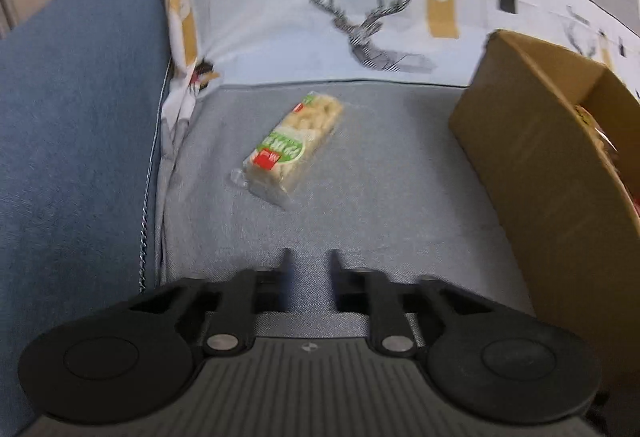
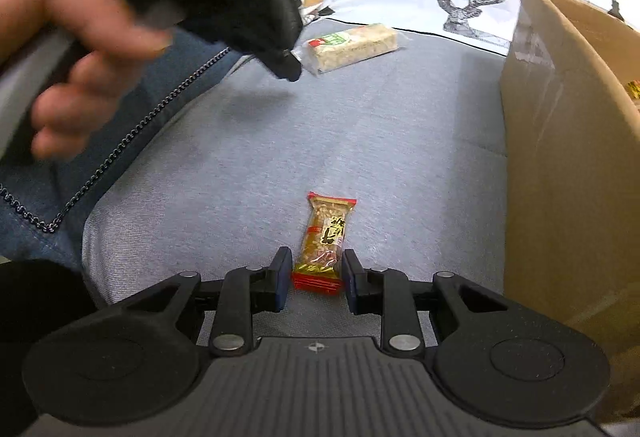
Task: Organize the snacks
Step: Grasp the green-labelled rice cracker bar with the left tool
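Because the red bar point(image 2: 325, 243) lay flat on the gray cloth point(image 2: 248, 165), its near end sat right between the right gripper's point(image 2: 314, 271) blue pads point(image 2: 283, 277), which stood a little apart and did not look to be squeezing it. The box point(image 2: 560, 157) waited at 3 o'clock, likely the place for snacks. The pale bar point(image 1: 294, 147) lay at 12 o'clock from the left gripper point(image 1: 308, 261), well apart. That gripper was narrow and held nothing.
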Available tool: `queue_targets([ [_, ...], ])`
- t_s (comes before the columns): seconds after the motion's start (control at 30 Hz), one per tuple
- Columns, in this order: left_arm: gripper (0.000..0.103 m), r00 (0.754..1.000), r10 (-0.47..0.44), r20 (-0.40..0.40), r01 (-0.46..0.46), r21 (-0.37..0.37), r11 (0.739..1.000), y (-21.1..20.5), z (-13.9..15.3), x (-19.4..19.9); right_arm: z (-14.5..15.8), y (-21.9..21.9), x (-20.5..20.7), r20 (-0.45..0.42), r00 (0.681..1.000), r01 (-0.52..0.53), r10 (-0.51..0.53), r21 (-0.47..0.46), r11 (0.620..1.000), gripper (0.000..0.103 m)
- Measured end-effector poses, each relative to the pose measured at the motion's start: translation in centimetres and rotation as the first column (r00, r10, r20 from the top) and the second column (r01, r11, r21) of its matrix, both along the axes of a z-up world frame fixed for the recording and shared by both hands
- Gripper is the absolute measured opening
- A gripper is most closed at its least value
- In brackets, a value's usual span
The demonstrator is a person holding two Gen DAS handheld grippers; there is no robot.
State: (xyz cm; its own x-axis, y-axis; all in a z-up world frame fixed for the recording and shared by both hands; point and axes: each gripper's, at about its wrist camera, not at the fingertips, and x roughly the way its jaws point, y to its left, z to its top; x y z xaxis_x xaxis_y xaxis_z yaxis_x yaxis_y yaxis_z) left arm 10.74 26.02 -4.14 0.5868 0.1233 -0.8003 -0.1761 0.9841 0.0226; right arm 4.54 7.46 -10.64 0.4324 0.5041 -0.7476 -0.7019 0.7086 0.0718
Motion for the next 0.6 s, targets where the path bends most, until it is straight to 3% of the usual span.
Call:
queue_targets([
  [0.07, 0.068, 1.000, -0.012, 0.027, 0.011, 0.033, 0.999, -0.3, 0.2, -0.1, 0.1, -0.2, -0.1, -0.004, 1.000, 0.018, -0.018, -0.001, 1.000, 0.028],
  [0.17, 0.083, 0.998, 0.014, 0.060, -0.017, 0.046, 0.999, -0.1, 0.1, 1.0, 0.1, -0.3, -0.2, -0.006, 1.000, 0.028, -0.028, -0.003, 1.000, 0.029],
  [0.4, 0.092, 0.993, 0.074, 0.090, -0.078, 0.045, 0.996, 1.3, -1.3, 6.0, 0.0, 0.0, 0.1, -0.008, 0.999, 0.032, -0.032, -0.002, 0.999, 0.029],
  [0.6, 0.092, 0.993, 0.093, 0.068, -0.097, 0.062, 0.993, 2.0, -3.4, 9.5, 0.0, 0.4, -0.1, -0.004, 1.000, 0.011, -0.011, -0.011, 1.000, 0.029],
])
